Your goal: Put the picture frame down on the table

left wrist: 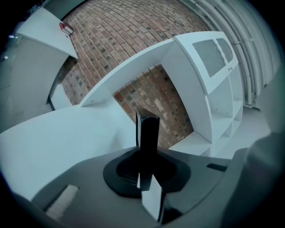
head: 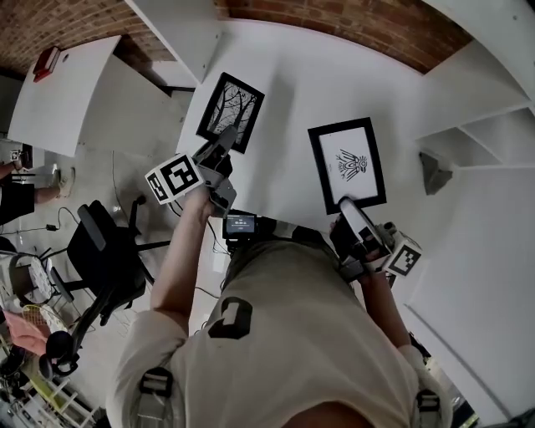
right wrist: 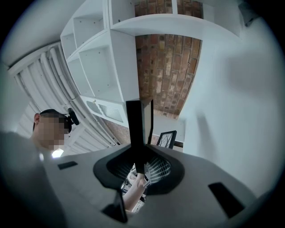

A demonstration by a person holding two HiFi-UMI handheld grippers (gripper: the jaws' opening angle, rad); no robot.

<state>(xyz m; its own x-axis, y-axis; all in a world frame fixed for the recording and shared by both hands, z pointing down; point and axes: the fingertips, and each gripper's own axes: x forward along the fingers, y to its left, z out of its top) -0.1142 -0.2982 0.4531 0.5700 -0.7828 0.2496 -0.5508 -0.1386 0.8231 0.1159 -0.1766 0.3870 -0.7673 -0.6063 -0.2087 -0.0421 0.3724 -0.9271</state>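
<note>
This looks like an office or studio workroom. A large white table (head: 292, 75) stands against a red brick wall (head: 351, 21). A white open-shelf unit (head: 481, 125) stands to the table's right, and a black wheeled office chair (head: 104, 251) stands on the pale floor to its left.

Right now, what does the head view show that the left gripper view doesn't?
Only the head view: the tree image on the front of the black tree picture frame, the black bird-drawing picture frame, the right gripper and a black office chair. Only the left gripper view: close up, the jaws shut on the tree frame's thin edge, seen sideways on. Both: the white table, the red brick wall and the left gripper.
</note>
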